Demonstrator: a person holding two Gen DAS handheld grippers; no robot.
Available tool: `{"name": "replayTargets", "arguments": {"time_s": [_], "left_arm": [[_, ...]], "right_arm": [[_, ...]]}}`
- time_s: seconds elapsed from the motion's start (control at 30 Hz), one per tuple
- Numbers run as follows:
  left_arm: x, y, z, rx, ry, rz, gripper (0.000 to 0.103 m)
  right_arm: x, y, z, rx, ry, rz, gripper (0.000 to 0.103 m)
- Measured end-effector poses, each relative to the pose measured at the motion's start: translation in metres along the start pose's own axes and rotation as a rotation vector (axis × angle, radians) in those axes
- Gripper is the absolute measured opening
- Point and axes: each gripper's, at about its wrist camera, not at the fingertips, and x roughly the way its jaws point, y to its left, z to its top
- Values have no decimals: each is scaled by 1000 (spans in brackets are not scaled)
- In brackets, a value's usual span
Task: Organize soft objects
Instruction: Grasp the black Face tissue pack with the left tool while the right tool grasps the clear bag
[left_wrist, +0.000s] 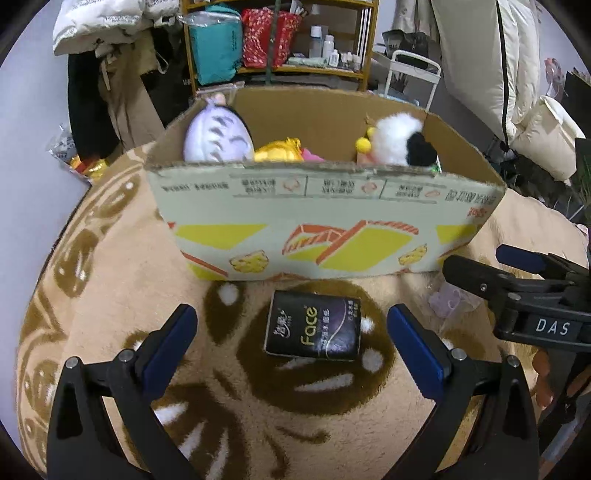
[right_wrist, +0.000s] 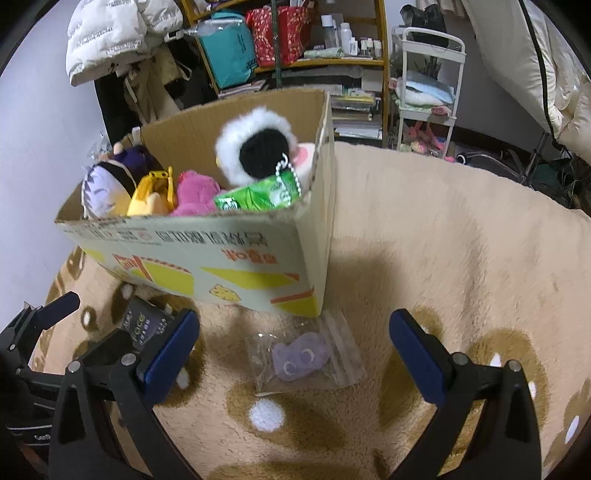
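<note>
Left fingers (left_wrist: 413, 347): spread wide apart, holding nothing, at the lower left and lower right of the left wrist view, either side of the tissue pack.
Right fingers (right_wrist: 171, 349): also wide apart and empty, framing the bagged toy in the lower middle of the right wrist view.
Left gripper (left_wrist: 291, 347): low over the blanket, facing the box's long printed side.
Right gripper (right_wrist: 293, 349): near the box's corner; seen at the right edge of the left wrist view.
Tissue pack (left_wrist: 314, 325): dark "Face" pack, lying flat on the blanket just in front of the box, centre frame.
Bagged toy (right_wrist: 300, 356): small purple plush inside a clear zip bag, flat on the blanket just beside the box corner.
Cardboard box (left_wrist: 325, 221): open-topped, upper centre, yellow and orange print.
Box contents: white-and-black fluffy plush (right_wrist: 255, 147), pink plush (right_wrist: 195, 195), yellow plush (right_wrist: 153, 194), pale purple plush (left_wrist: 218, 136), green pack (right_wrist: 258, 195).
Blanket (right_wrist: 461, 240): beige with brown pattern, under everything.
</note>
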Motion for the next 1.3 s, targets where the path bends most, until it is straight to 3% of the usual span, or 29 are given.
{"name": "replayTargets", "arguments": {"time_s": [0.5,0.83,1.17,1.3], "left_arm": [[30,-3,-10,-3,104,-50,101],[42,1,-15,-18,135,-25,101],[52,13,-12,-62,164,-17,101],[50,16,-10,-49,160,-4,97]], "right_arm": [[43,-8,-13,-18,129,-21,103],[48,-9,-15,-34,137,-18,103],[60,1,-22,-102,150,-79,103],[58,5,-25,-133,144,-107,97]]}}
